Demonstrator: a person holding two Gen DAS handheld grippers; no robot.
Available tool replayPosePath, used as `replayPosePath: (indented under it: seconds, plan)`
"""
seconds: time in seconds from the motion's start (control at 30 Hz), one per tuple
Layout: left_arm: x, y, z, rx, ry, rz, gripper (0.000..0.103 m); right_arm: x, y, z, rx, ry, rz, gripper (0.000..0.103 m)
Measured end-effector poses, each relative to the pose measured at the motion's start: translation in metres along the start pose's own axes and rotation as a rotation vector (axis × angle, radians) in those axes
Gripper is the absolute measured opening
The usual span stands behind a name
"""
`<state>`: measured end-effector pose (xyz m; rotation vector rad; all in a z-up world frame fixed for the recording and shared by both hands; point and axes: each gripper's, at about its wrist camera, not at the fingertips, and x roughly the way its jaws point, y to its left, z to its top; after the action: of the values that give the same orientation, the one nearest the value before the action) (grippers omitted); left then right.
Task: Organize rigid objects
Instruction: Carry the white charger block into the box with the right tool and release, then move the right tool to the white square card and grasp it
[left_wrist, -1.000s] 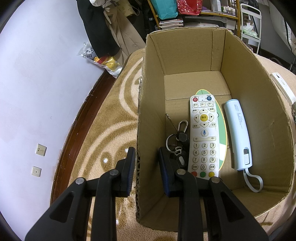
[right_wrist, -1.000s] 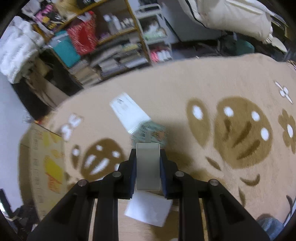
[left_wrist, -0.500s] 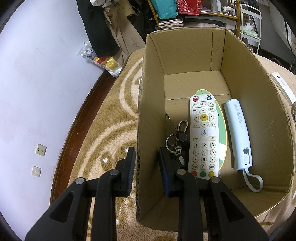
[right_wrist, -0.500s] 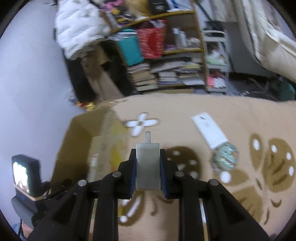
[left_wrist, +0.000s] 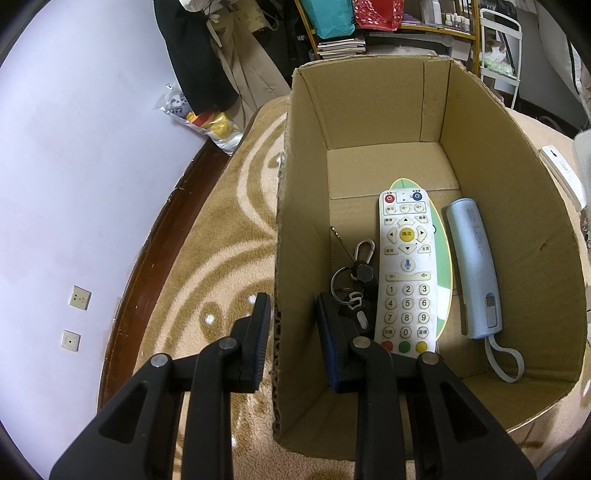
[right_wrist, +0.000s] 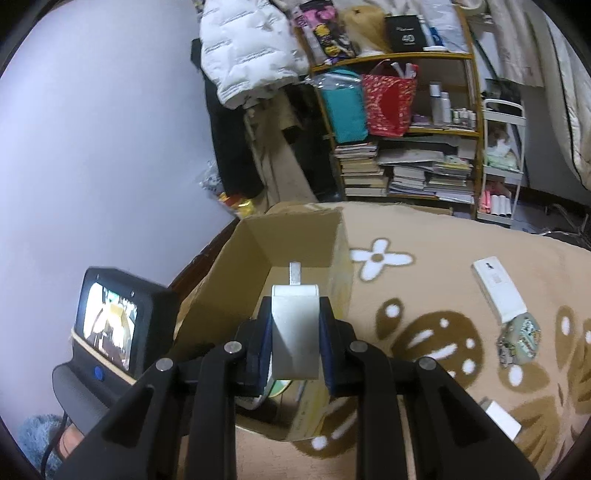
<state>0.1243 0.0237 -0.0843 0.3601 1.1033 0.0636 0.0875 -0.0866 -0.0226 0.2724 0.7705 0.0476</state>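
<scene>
Two tongs share the work: my right gripper (right_wrist: 294, 345) is clamped on a silver metal block (right_wrist: 295, 332) with a thin tab on its far end, held above the open cardboard box (right_wrist: 295, 236) so it can drop straight in. My left gripper (left_wrist: 291, 332) sits part open, straddling the box's left wall (left_wrist: 299, 221) without visibly pinching it, probably to steady the box. Inside lie a remote (left_wrist: 406, 269), keys (left_wrist: 351, 284) and a pale blue tube (left_wrist: 474, 266); a white case (right_wrist: 498, 291) waits on the rug (right_wrist: 424, 295).
</scene>
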Motion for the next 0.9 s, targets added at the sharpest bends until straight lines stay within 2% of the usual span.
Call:
replayPosePath:
  seconds: [0.17, 0.37, 0.53, 0.67, 0.7, 0.8, 0.9]
  plan:
    - [0.0, 0.0, 0.001, -0.001, 0.0, -0.003, 0.025, 0.009, 0.008, -0.007, -0.042, 0.018, 0.02, 0.024]
    - [0.0, 0.002, 0.001, -0.003, 0.001, -0.008, 0.025, 0.017, 0.009, -0.016, -0.072, 0.053, 0.0, 0.024]
    - [-0.001, 0.003, 0.0, 0.001, 0.001, -0.007, 0.025, 0.011, 0.013, -0.015, -0.074, 0.014, 0.0, 0.024]
    - [0.0, 0.004, 0.0, -0.006, 0.004, -0.012, 0.026, 0.011, 0.013, -0.015, -0.084, 0.019, -0.02, 0.025]
    - [0.0, 0.004, 0.0, -0.005, 0.004, -0.011, 0.025, 0.009, 0.012, -0.015, -0.086, 0.015, -0.027, 0.026]
    - [0.0, 0.003, 0.0, -0.004, 0.003, -0.008, 0.026, 0.004, 0.009, -0.014, -0.09, 0.003, -0.061, 0.043]
    - [0.0, 0.003, 0.0, -0.005, 0.004, -0.011, 0.026, -0.001, 0.0, -0.012, -0.076, -0.006, -0.092, 0.052]
